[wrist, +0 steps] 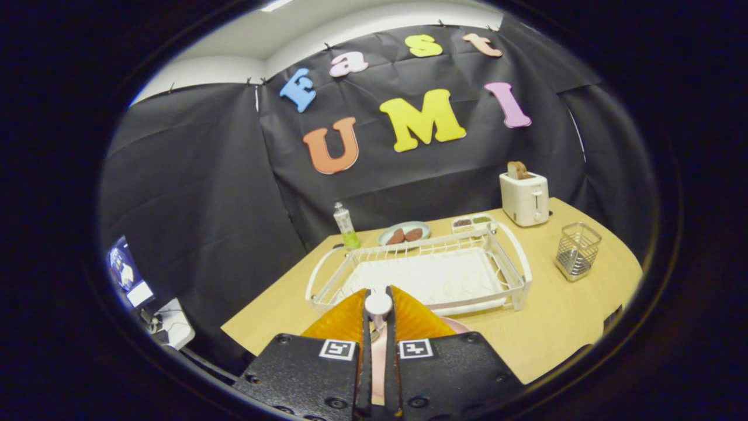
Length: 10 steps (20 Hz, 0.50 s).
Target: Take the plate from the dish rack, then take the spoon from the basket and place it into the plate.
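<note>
The hand-held gripper (378,309) has its fingers drawn nearly together, pinching the white rounded end of the spoon (378,305) between their tips; the rest of the handle runs back down the narrow gap between them. Directly beneath the fingers lies the pink plate (453,323), its rim showing just to one side of them, resting on the wooden bench (555,327).

Just beyond the fingertips stands the white wire dish rack (421,275), with nothing standing in it. Off to its side, well apart, is the wire mesh basket (577,250). Behind the rack sit a pale plate with two brown pieces on it (403,234), a small divided tray (472,223), and a clear bottle with green liquid (346,226). A white toaster (525,199) with a slice of bread poking up stands at the far corner, near the black cloth wall.
</note>
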Motion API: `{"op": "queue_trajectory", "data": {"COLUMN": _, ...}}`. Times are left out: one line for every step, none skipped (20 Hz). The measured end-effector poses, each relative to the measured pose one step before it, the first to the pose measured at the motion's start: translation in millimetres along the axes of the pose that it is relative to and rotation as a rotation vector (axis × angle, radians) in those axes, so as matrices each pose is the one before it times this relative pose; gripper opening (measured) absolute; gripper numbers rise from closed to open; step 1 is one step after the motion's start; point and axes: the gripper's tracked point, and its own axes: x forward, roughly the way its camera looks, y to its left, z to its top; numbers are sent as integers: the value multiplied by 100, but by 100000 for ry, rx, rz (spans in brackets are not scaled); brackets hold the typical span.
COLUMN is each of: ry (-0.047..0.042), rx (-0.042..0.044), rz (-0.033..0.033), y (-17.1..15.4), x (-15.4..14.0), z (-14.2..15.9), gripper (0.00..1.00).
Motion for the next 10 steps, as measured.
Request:
{"op": "queue_trajectory", "data": {"ry": 960, "rx": 1234, "rz": 1206, "y": -50, "x": 299, "z": -454, "gripper": 13}}
{"op": "queue_trajectory", "data": {"ry": 2122, "rx": 242, "rz": -557, "y": -461, "x": 321, "z": -622, "gripper": 14}}
{"op": "queue_trajectory", "data": {"ry": 3227, "rx": -1206, "rz": -1436, "y": -606, "x": 259, "z": -863, "gripper": 14}}
{"op": "queue_trajectory", "data": {"ry": 2862, "rx": -1037, "rz": -1190, "y": -490, "x": 254, "z": -664, "gripper": 14}}
{"op": "queue_trajectory", "data": {"ry": 2232, "rx": -542, "rz": -39, "y": -148, "x": 416, "z": -555, "gripper": 14}}
{"op": "queue_trajectory", "data": {"ry": 1300, "rx": -127, "rz": 438, "y": -92, "x": 348, "z": -281, "gripper": 14}}
{"op": "queue_trajectory", "data": {"ry": 969, "rx": -294, "rz": 721, "y": 32, "x": 474, "z": -213, "gripper": 14}}
{"op": "queue_trajectory", "data": {"ry": 978, "rx": -493, "rz": 247, "y": -71, "x": 316, "z": -234, "gripper": 14}}
{"op": "queue_trajectory", "data": {"ry": 1240, "rx": -717, "rz": -187, "y": -211, "x": 217, "z": -387, "gripper": 14}}
{"op": "queue_trajectory", "data": {"ry": 1234, "rx": -389, "rz": -772, "y": -284, "x": 346, "z": -308, "gripper": 14}}
